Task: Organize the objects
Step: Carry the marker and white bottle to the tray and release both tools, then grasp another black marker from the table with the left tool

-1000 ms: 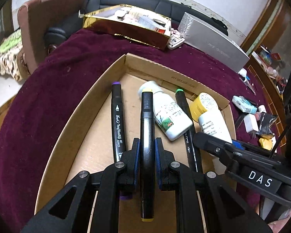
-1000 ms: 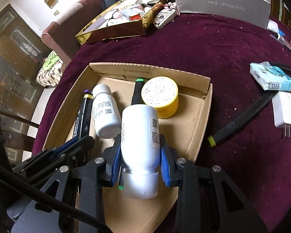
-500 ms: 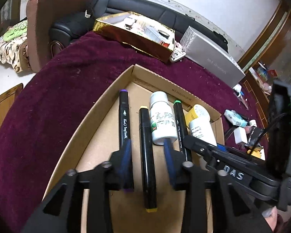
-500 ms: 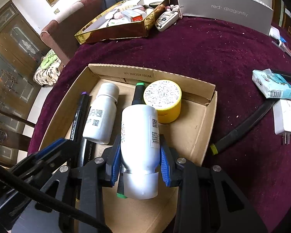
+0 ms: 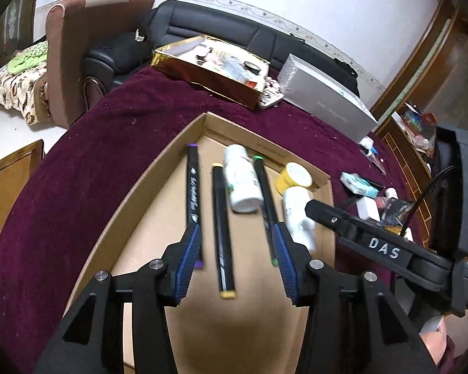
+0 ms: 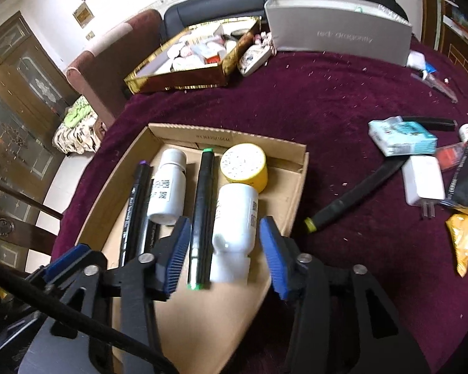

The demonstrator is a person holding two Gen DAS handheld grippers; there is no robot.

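The left gripper [image 5: 235,247] has let go: its fingers [image 5: 188,257], which a second ago pinched the yellow-tipped marker [image 5: 223,230], are spreading and touch nothing, and the marker now lies flat on the cardboard box [image 5: 159,193] floor in the gap ahead of them. Just outside the left finger lies the purple-capped marker [image 5: 193,196]; beyond the right finger sit the green-capped marker [image 5: 265,199] and a small white bottle [image 5: 241,184].

The right gripper [image 6: 223,241] has done the same. Its fingers [image 6: 273,249] are opening away from the larger white bottle [image 6: 234,215], which rests on its side in the box between them, no longer pressed, its far end against the yellow-lidded jar [image 6: 245,168]. Both placements look complete, so these two items count as sorted, and the hands seem free for the next pick.

Only the right wrist view shows what remains out on the maroon tabletop [image 6: 312,99], right of the fingers: a loose black marker [image 6: 352,198], a white charger [image 6: 422,180] and a teal packet [image 6: 402,138]. The left wrist view shows the right gripper's body from the side.
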